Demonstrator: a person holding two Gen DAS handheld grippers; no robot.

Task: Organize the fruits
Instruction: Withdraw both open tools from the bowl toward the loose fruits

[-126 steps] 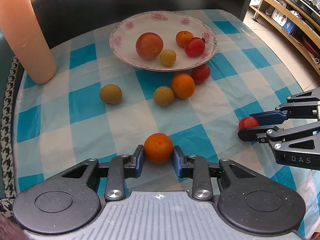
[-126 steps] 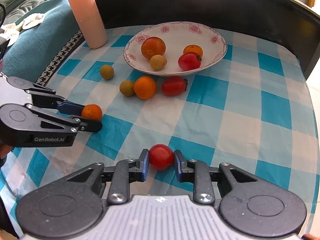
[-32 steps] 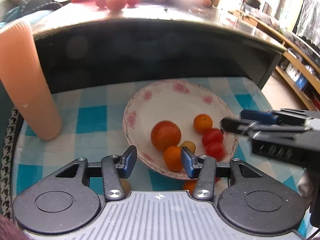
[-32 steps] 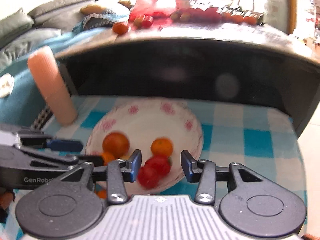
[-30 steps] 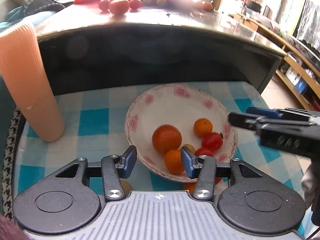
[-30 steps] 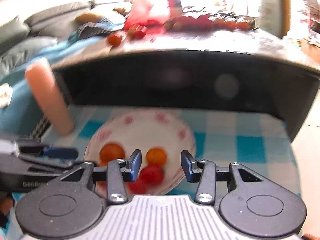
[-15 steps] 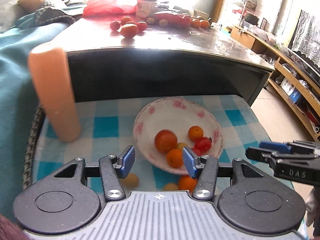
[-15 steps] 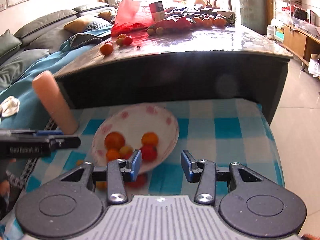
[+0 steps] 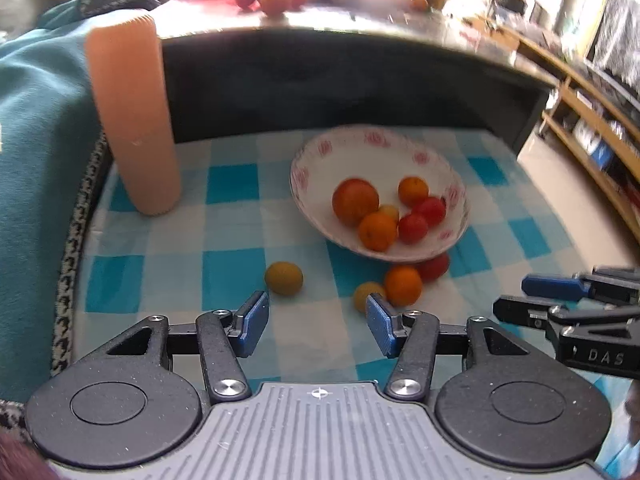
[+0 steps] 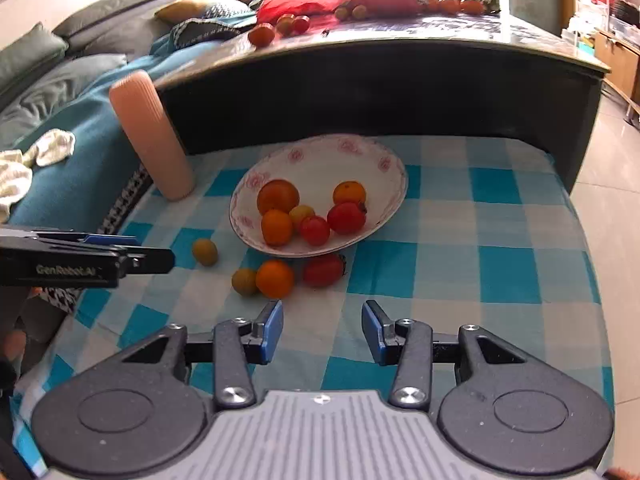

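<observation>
A white flowered plate [image 9: 316, 152] [image 10: 384, 160] on the blue checked cloth holds several fruits: oranges, red tomatoes and a small yellow one. On the cloth in front of it lie an orange [image 9: 403, 285] [image 10: 275, 279], a red tomato [image 10: 323, 270], a small yellow-green fruit [image 10: 244, 281] and another one [image 9: 284, 278] [image 10: 205, 252] further left. My left gripper [image 9: 318, 322] is open and empty, held above the cloth in front of these. My right gripper [image 10: 322, 326] is open and empty, also short of the loose fruits.
A tall ribbed pink cup [image 9: 132, 116] [image 10: 150, 132] stands at the cloth's back left. A dark table [image 10: 400, 64] with more fruit on top rises behind the plate. A teal sofa [image 10: 72, 128] lies left. The floor drops off to the right.
Both grippers let go of the orange and the tomato into the plate. Since half a second ago they have come down and slightly nearer to the loose fruits, still open.
</observation>
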